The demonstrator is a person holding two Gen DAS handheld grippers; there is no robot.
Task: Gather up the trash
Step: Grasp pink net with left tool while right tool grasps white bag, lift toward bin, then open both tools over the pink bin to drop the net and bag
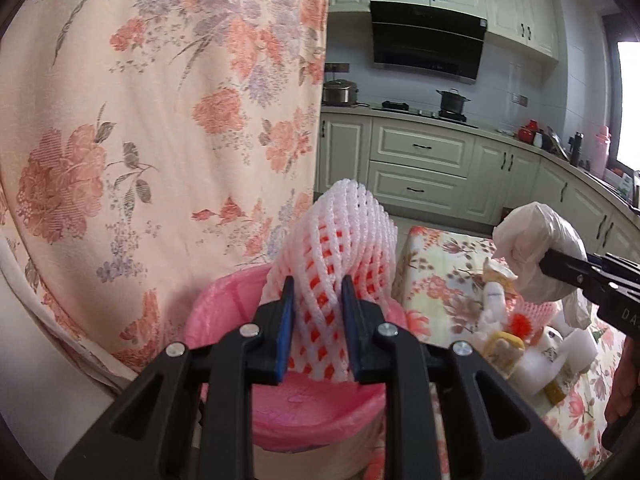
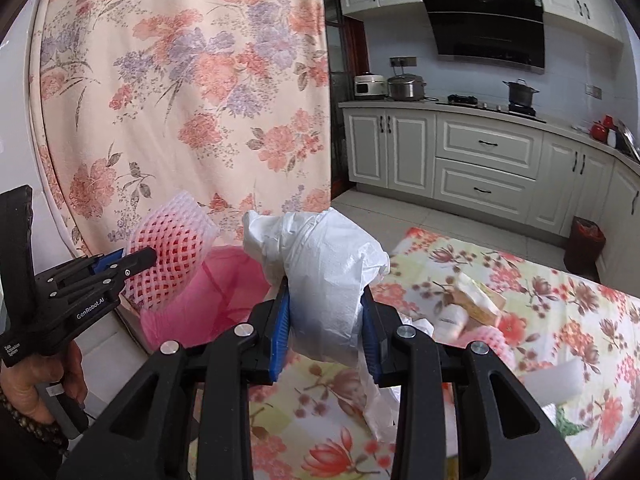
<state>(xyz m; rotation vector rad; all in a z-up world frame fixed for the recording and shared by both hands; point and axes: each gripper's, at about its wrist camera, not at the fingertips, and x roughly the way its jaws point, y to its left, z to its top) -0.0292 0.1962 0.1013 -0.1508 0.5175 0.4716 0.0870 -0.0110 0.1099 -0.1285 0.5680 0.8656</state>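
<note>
My left gripper (image 1: 318,292) is shut on a white foam fruit net (image 1: 340,248) with red showing through its mesh. It hangs above the bin lined with a pink bag (image 1: 316,408). In the right wrist view the same net (image 2: 172,248) and left gripper (image 2: 150,258) sit at the left, over the pink bag (image 2: 216,296). My right gripper (image 2: 325,300) is shut on a crumpled white plastic bag (image 2: 320,272), held above the floral tablecloth's near edge, right of the bin. The left wrist view shows that bag (image 1: 536,248) and the right gripper (image 1: 548,266) at the right.
More trash lies on the floral tablecloth (image 2: 560,300): a small carton (image 2: 478,300), a foam net (image 1: 538,312), white foam blocks (image 1: 544,364). A floral curtain (image 1: 160,120) hangs at the left behind the bin. Kitchen cabinets (image 2: 480,160) and a dark bin (image 2: 586,248) stand beyond.
</note>
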